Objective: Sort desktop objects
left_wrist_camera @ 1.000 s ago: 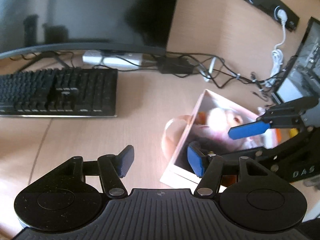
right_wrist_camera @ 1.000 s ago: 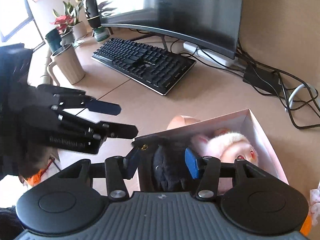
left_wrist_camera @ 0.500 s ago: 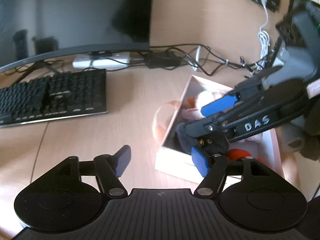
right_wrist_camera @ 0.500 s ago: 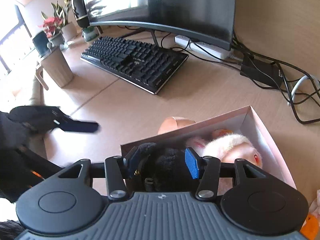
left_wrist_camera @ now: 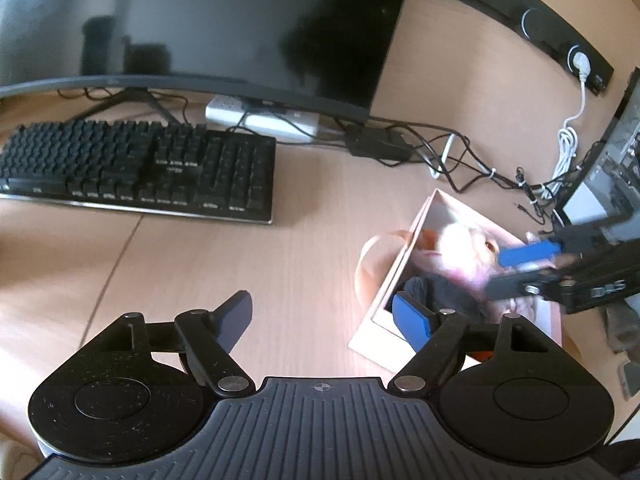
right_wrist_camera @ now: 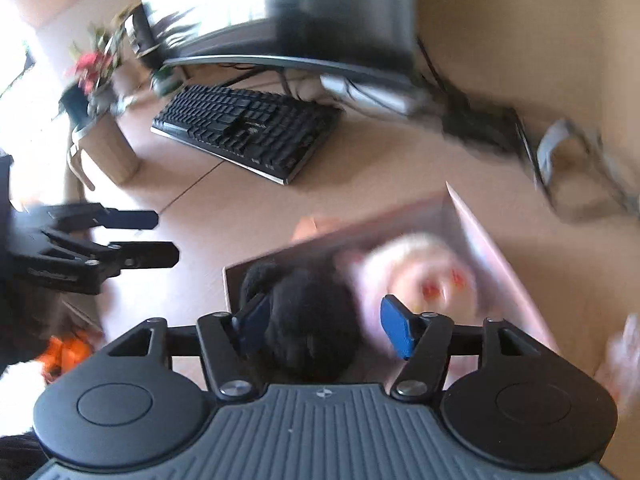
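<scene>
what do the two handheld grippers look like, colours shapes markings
Both match: a ribbed dark grey body, two round black discs, black linkage arms with silver pivot screws, and flat blue pads on the fingers. The left gripper shows this close up. Seen from the side, the right gripper bears pale lettering, too blurred to read.

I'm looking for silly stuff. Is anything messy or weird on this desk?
Yes. The cables behind the box lie in a tangle. The soft toys in the box, black and pink, look fine.
</scene>
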### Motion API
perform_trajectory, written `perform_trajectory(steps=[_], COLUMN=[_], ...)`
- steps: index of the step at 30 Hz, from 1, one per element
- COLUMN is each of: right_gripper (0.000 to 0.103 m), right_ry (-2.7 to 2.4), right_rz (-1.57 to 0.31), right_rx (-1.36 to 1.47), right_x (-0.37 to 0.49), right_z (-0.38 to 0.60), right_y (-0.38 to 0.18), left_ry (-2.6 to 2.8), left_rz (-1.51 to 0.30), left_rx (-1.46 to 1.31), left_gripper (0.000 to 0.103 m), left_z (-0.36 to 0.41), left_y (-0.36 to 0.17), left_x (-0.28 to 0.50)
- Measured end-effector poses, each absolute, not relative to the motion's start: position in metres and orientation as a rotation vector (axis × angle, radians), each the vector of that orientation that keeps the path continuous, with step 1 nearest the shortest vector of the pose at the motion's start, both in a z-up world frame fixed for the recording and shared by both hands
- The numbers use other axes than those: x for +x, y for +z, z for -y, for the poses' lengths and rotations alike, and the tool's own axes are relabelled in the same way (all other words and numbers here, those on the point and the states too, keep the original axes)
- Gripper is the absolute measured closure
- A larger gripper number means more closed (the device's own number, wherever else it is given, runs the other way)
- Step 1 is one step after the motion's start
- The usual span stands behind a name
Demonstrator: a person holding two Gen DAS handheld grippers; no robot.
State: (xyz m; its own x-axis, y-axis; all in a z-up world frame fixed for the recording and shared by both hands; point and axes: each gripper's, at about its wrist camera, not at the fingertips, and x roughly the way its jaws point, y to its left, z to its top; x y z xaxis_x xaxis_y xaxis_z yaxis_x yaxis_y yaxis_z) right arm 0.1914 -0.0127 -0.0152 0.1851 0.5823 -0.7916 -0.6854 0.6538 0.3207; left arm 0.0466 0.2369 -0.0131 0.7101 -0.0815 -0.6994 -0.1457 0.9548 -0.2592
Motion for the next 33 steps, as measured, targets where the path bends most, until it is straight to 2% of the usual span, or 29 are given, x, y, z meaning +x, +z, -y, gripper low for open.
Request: perform_trajectory(steps=[2, 8, 17, 21, 23, 25, 28, 31, 33], right_gripper=[0.041, 0.040, 0.041, 0.040, 0.032, 0.031, 0.025, 0.025, 0.037], right_ry=[0.901, 0.861, 0.887, 0.865, 0.783, 0.665, 0.481, 0.335, 0.295], right_rz=[-1.133, -1.190, -1.140, -1.057, -0.971, -0.906, -0.868, -0.916, -0.952], right_rx=[-0.019, 0.047, -0.014, 0.078, 0.111, 0.125, 0.124, 0.157, 0.150], right_x=[0.193, 0.198, 0.184, 0.179, 0.176, 0.171, 0.159, 0.144, 0.133], right_z=[0.021, 0.007, -0.024, 0.006, 0.036, 0.066, 0.100, 0.128, 0.137], right_y=[-0.025, -0.053, -0.058, -0.022, 0.003, 0.019, 0.021, 0.002, -0.009], left_ry=[-0.006, -0.083, -0.096, -0.087, -0.130, -0.173, -0.238, -0.301, -0.344], left_rz=[-0.788, -0.812, -0.803, -0.782, -0.782, -0.783, -0.782, -0.780, -0.778], left_rx=[-0.381, -0.507, -0.532, -0.467, -0.420, -0.373, -0.302, -0.230, -0.183], left_gripper=[0.021, 0.023, 0.024, 0.024, 0.024, 0.022, 0.018, 0.018, 0.019], left_z=[-0.239, -0.234, -0.235, -0.232, -0.220, -0.207, -0.188, -0.170, -0.157], left_y=[-0.018, -0.028, -0.026, -0.015, -0.013, -0.011, -0.009, -0.006, -0.004], left_x=[0.050, 0.059, 0.053, 0.051, 0.053, 0.055, 0.057, 0.060, 0.061])
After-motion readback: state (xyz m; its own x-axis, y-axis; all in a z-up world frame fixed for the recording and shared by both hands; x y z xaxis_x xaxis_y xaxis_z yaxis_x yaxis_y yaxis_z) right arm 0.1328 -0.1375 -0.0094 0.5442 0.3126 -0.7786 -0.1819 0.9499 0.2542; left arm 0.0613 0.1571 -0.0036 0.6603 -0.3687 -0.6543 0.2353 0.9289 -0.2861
